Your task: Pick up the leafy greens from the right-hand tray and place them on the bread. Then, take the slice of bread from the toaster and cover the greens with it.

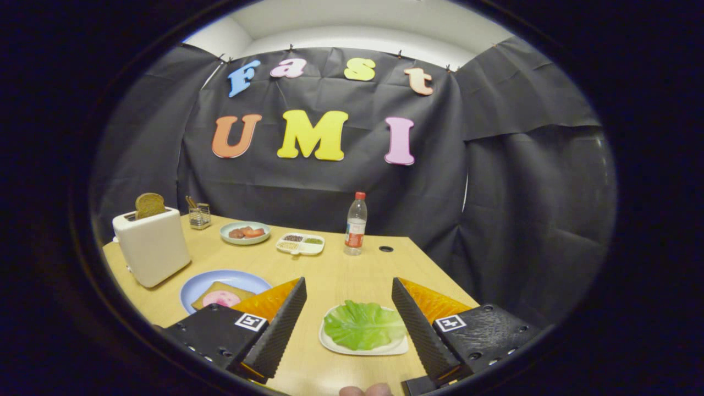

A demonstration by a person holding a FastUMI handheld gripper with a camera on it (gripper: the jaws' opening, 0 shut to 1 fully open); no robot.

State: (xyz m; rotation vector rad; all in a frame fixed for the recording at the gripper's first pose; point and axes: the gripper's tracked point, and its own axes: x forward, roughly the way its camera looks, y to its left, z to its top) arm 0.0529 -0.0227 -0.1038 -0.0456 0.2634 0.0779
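Nearest, tool (347,297): fingers spread wide, gripping nothing, poised above the tabletop (341,269).
Fingertips (365,390): a person's, at the tool's base.
Leafy greens (364,324): on a white tray (330,344), between the fingers, nearer the right one.
Bread (220,291): on a blue plate (220,276) beside the left finger, a pink slice on top.
Toaster (152,247): white, left of the plate; brown bread slice (149,204) upright in its slot.
Further back: divided dish (300,244), bottle (356,224), bowl (245,232), glass holder (199,215).
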